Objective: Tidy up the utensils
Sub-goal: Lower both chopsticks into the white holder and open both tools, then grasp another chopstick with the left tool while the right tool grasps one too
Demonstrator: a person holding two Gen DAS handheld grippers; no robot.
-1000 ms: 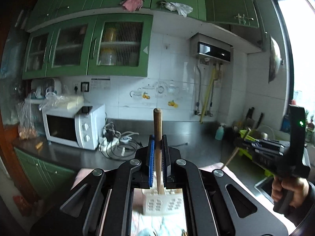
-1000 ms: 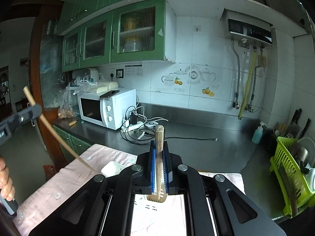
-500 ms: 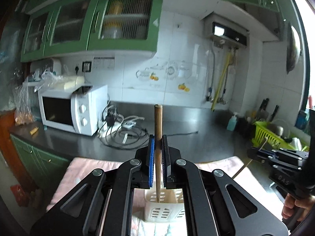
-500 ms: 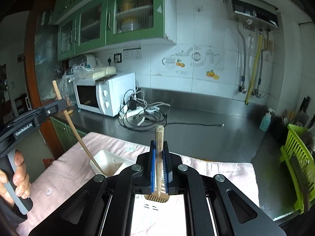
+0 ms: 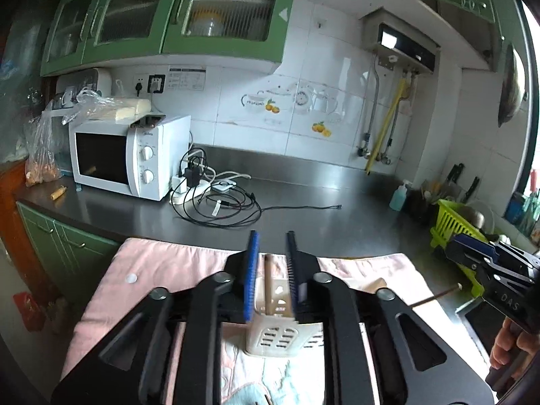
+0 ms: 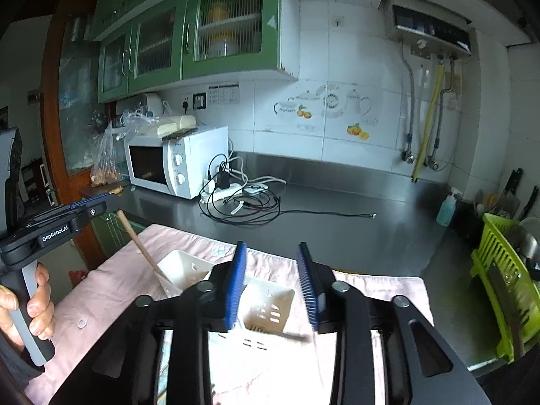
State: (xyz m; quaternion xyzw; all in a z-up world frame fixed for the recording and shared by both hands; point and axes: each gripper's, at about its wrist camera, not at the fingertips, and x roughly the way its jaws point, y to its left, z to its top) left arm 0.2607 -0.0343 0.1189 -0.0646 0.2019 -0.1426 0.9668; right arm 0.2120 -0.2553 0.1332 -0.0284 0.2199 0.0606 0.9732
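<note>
A white slotted caddy point(image 5: 270, 337) point(image 6: 266, 310) with two compartments stands on a pink cloth point(image 5: 168, 263) point(image 6: 111, 290). My left gripper point(image 5: 272, 234) point(image 6: 108, 199) hovers over it, and its jaws are opening. A wooden stick point(image 5: 268, 280) point(image 6: 138, 246) stands loose between the pads, its lower end in the caddy's left compartment. My right gripper point(image 6: 271, 245) point(image 5: 455, 246) is opening too, with nothing between its pads. Under it a blurred wooden utensil point(image 6: 280, 333) crosses the caddy's front. In the left wrist view a thin wooden handle point(image 5: 435, 298) slants just below the right gripper.
Behind the cloth runs a steel counter point(image 5: 337, 229) with a white microwave point(image 5: 128, 158) and a tangle of cables point(image 5: 219, 199). A green dish rack point(image 6: 499, 270) and a blue soap bottle point(image 6: 447, 207) are at the right. A person's hand point(image 6: 33, 303) grips the left handle.
Both grippers sank toward the caddy and their jaws parted. The left stick slid down between the pads. The right utensil dropped out from between its pads.
</note>
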